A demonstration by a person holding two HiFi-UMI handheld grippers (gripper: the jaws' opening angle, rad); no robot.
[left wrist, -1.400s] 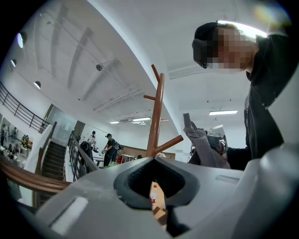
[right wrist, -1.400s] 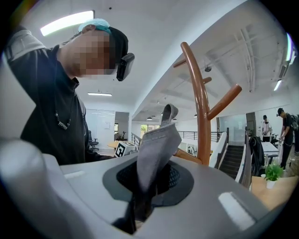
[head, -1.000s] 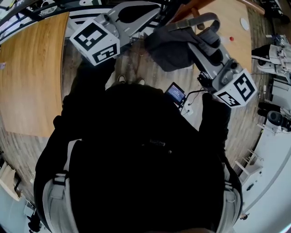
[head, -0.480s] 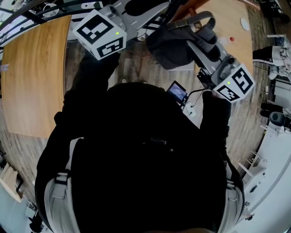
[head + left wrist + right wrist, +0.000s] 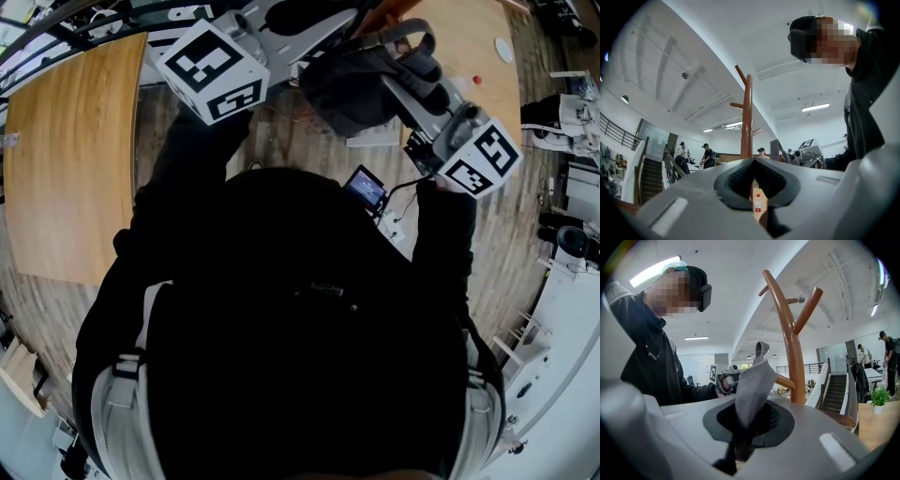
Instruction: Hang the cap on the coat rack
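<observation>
Left claw (image 5: 753, 163): clenched on nothing, lower centre of its own view, rack trunk behind it.
Right claw (image 5: 748, 423): clamped on the cap's edge.
Cap (image 5: 754, 378): grey, standing up from the jaws at centre — just left of the trunk; top centre in head view.
Rack (image 5: 793, 352): brown, forked branches, centre right — cap not yet hung.

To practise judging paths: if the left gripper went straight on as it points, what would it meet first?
Probably the coat rack, whose pole stands dead ahead of the left gripper; depth is unclear.
</observation>
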